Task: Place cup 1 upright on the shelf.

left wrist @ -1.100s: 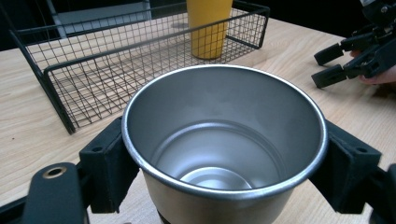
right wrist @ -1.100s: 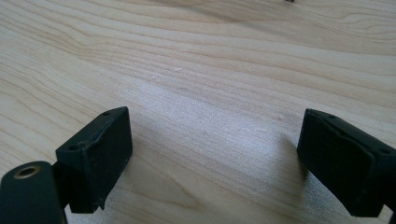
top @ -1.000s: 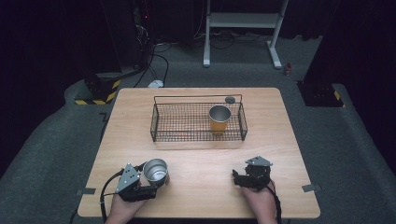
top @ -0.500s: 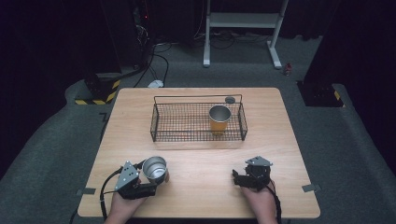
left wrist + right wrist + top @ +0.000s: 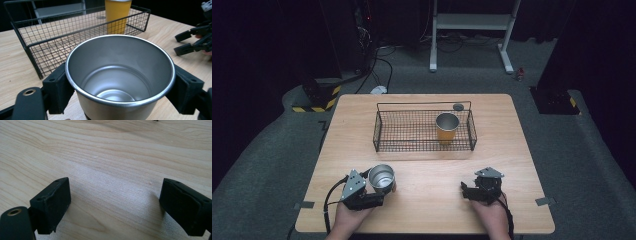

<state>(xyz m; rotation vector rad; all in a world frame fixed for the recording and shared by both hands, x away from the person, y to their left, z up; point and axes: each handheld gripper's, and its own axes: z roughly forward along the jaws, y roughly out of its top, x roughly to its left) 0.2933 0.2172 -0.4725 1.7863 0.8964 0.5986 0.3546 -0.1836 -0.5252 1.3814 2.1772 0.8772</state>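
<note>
Table (image 5: 427,200) of pale wood (dark room (image 5: 262,50)); left gripper (image 5: 374,187) jaws clamp steel cup (image 5: 382,177), right gripper (image 5: 472,189) jaws wide, empty.

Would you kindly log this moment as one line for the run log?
left tongs: shut on silver steel cup | right tongs: open, nothing held, over wooden table | orange cup: upright in black wire basket

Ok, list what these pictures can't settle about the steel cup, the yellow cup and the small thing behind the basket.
- Steel cup: its base is cut off by the bottom edge of the left gripper view, and its own body hides it in the high view, so table contact is unclear.
- Yellow cup: rim cut off by the top edge of the left gripper view.
- Small dark round thing behind the wire basket: too small to identify in the high view.
</note>
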